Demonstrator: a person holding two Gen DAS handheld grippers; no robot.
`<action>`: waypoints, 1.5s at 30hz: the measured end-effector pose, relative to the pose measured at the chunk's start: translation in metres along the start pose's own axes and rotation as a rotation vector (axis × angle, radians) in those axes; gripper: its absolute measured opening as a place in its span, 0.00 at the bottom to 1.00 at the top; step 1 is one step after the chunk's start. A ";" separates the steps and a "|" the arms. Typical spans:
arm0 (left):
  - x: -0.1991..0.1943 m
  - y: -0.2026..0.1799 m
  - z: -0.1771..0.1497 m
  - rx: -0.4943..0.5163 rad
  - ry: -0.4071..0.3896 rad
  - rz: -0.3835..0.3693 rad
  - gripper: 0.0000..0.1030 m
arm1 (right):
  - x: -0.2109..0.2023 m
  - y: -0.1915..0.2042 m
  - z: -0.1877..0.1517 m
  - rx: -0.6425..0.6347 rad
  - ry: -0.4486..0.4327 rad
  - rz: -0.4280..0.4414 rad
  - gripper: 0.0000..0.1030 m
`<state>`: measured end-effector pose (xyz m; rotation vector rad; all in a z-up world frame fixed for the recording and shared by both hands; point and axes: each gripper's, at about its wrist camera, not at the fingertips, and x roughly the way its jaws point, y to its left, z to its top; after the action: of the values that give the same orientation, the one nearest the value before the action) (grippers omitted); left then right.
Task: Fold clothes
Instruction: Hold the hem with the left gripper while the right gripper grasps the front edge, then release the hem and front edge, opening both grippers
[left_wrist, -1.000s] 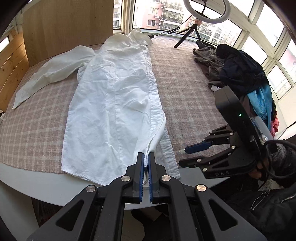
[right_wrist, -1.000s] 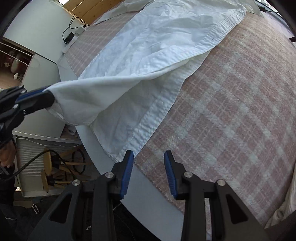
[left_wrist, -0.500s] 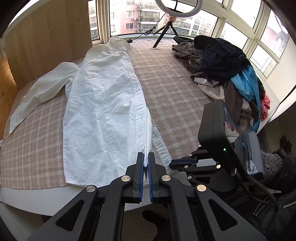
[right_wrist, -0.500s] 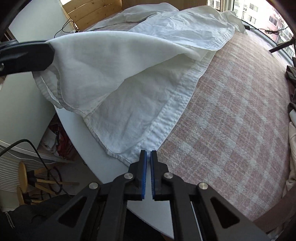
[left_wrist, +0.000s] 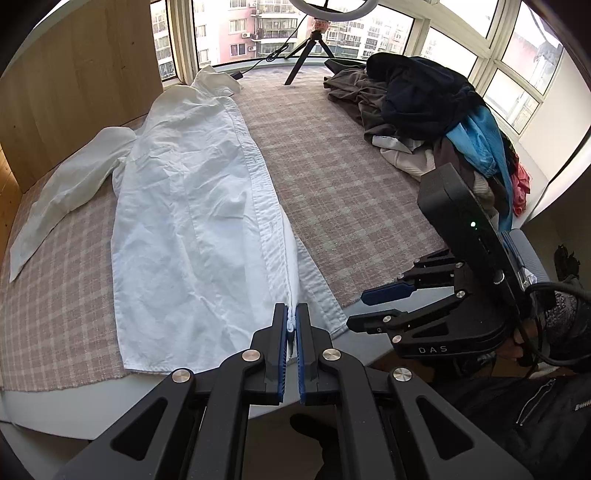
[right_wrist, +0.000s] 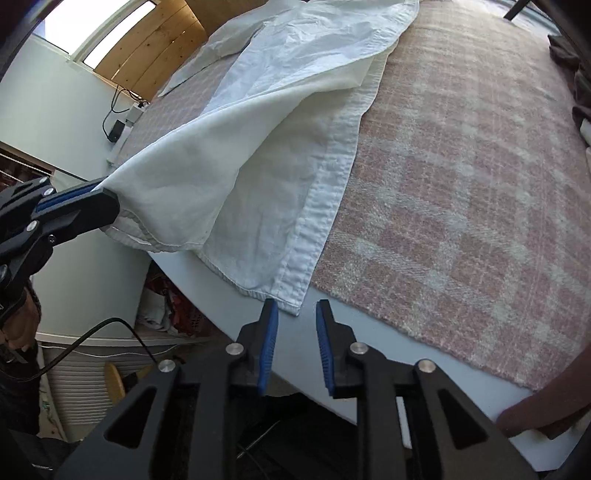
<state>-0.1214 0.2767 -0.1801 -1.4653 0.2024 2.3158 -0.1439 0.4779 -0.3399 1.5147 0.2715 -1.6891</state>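
Observation:
A white button-up shirt (left_wrist: 184, 206) lies lengthwise on a pink plaid cloth (left_wrist: 332, 177), collar toward the windows, one sleeve spread out to the left. My left gripper (left_wrist: 291, 325) is shut on the hem corner of the upper front panel and holds it lifted off the table edge; the right wrist view shows that gripper (right_wrist: 107, 206) with the cloth hanging from it. My right gripper (right_wrist: 293, 314) is opening its jaws just short of the lower placket's hem corner (right_wrist: 291, 302). Nothing is between its pads. In the left wrist view the right gripper (left_wrist: 373, 306) sits to the right.
A heap of dark, blue and pink clothes (left_wrist: 436, 110) fills the far right of the table. A tripod with a ring light (left_wrist: 310, 48) stands by the windows. A wooden panel (left_wrist: 74, 81) borders the left. A person's dark jacket (left_wrist: 535, 413) is at the lower right.
The right gripper's jaws closed on nothing, then opened again, and it shifted closer to the lower hem corner. The left gripper kept its grip on the hem while rolling slightly.

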 end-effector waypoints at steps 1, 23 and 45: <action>0.000 0.001 0.000 0.001 -0.002 -0.002 0.04 | 0.002 0.004 0.002 -0.011 0.004 -0.025 0.37; 0.000 -0.006 0.000 0.065 -0.011 -0.054 0.04 | -0.019 -0.023 0.016 0.081 0.040 0.163 0.01; -0.006 0.016 -0.001 0.055 -0.017 -0.052 0.04 | 0.013 0.047 0.039 -0.134 0.029 -0.097 0.03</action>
<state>-0.1245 0.2600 -0.1769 -1.4069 0.2193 2.2631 -0.1388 0.4172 -0.3246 1.4471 0.4713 -1.6904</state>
